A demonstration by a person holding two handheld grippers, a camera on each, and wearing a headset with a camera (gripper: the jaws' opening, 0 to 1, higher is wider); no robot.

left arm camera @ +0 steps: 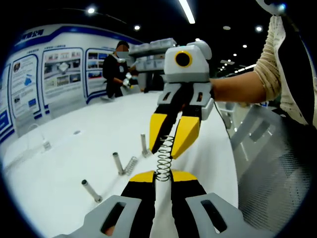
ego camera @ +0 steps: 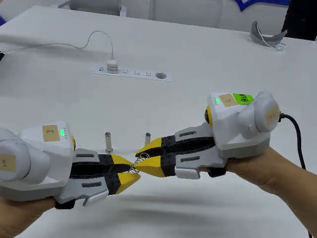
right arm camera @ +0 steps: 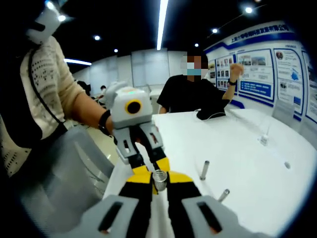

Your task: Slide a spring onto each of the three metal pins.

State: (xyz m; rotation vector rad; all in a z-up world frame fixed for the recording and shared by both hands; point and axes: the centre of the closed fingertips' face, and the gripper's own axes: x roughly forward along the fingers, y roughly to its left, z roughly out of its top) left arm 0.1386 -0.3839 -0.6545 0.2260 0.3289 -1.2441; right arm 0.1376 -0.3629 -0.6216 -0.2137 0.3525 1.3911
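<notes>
The white desk (ego camera: 208, 64) carries little. Three pins (left arm camera: 118, 163) stand upright in a short row towards the near edge, roughly midway between the left and right edges. A loose spring (left arm camera: 131, 165) lies on the desk just beside the middle pin. Further back, left of centre, a white power strip (ego camera: 131, 73) lies flat, roughly parallel to the far edge. A charger (ego camera: 112, 65) is plugged into it, and its cable (ego camera: 94, 35) loops away towards the left edge. A grey band (ego camera: 267, 35) rests near the far right corner.
</notes>
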